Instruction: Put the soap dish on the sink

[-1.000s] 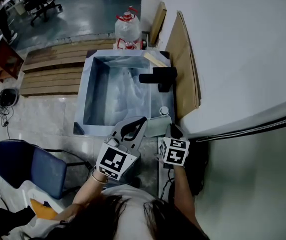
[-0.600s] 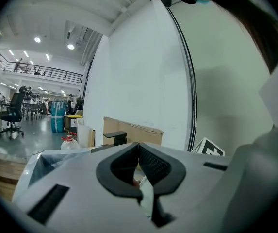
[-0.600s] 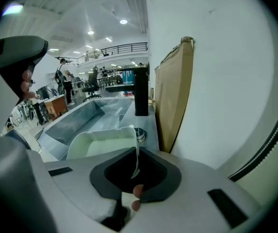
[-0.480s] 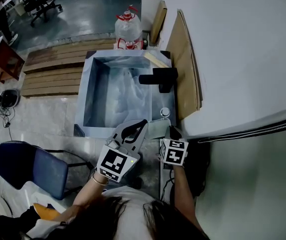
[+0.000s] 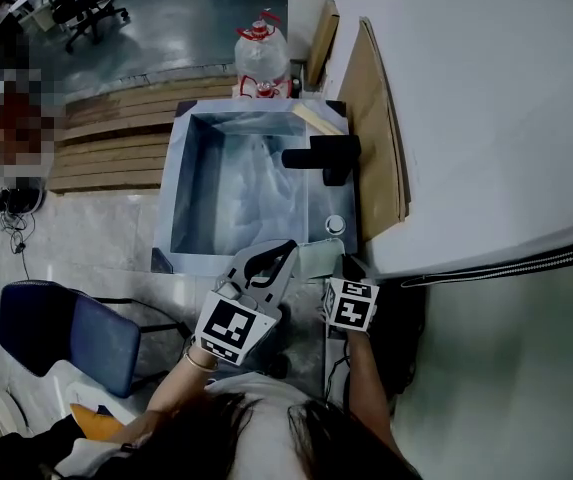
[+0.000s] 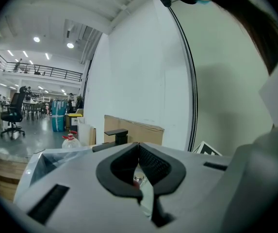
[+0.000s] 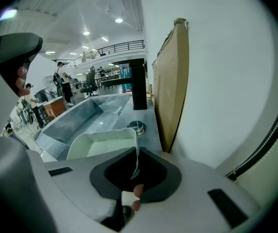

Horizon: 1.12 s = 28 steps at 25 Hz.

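The pale soap dish (image 5: pixel 318 258) hovers over the near right corner of the steel sink (image 5: pixel 179 183). My right gripper (image 5: pixel 338 264) is shut on the dish's right wall. In the right gripper view that thin wall runs down between the jaws of the right gripper (image 7: pixel 136 155), and the soap dish (image 7: pixel 105 142) lies just short of a round metal knob (image 7: pixel 137 126) on the deck of the sink (image 7: pixel 88 113). My left gripper (image 5: pixel 288 245) is next to the dish's left side. In its own view the left gripper (image 6: pixel 139 147) has its tips together and holds nothing.
A black faucet (image 5: pixel 321 156) stands on the sink's right deck beyond the knob (image 5: pixel 335 224). Cardboard sheets (image 5: pixel 376 128) lean on the white wall to the right. A water jug (image 5: pixel 262 58) stands behind the sink, wooden planks (image 5: pixel 106 133) lie to its left, and a blue chair (image 5: pixel 61 333) is near left.
Both grippers and the dish stay almost where they were, at the sink's near right corner. Only the head view has shifted slightly.
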Tool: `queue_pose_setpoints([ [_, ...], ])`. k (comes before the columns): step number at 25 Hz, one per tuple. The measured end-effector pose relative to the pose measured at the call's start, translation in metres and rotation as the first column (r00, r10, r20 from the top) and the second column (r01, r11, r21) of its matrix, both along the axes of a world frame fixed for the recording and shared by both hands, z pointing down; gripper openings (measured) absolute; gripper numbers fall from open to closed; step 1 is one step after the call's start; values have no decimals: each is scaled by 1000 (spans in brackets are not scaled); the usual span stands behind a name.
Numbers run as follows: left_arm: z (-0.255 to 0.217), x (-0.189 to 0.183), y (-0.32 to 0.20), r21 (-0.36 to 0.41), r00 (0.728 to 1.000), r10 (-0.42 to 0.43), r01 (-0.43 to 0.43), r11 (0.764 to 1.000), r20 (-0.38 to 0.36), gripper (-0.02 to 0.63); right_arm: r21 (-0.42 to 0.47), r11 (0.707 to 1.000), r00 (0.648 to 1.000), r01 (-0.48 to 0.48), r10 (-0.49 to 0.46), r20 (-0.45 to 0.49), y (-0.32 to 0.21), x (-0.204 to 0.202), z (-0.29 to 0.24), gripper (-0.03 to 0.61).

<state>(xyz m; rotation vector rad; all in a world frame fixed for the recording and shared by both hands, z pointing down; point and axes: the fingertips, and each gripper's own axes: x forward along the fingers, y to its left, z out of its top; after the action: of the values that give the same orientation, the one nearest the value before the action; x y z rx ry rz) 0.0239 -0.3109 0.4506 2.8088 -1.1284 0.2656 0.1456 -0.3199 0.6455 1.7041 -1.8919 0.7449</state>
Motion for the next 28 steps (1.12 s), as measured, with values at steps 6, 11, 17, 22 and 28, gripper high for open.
queue_pose_setpoints([
  [6, -2, -1, 2, 0, 1000, -3, 3, 1000, 3, 9, -19, 1000, 1000, -10, 10, 16, 2, 0, 3, 35],
  [11, -2, 0, 5, 5, 1000, -3, 3, 1000, 4, 9, -17, 1000, 1000, 5, -5, 3, 2, 0, 2, 38],
  [17, -5, 0, 9, 12, 1000, -10, 10, 1000, -1, 9, -2, 1000, 1000, 5, -5, -1, 5, 1, -8, 38],
  [22, -12, -1, 16, 25, 1000, -22, 22, 999, -8, 9, 32, 999, 1000, 13, -13, -17, 11, 1, -21, 38],
  [28, -19, -7, 27, 47, 999, -40, 40, 998, -10, 9, 86, 996, 999, 19, -17, -29, 20, -1, -40, 38],
])
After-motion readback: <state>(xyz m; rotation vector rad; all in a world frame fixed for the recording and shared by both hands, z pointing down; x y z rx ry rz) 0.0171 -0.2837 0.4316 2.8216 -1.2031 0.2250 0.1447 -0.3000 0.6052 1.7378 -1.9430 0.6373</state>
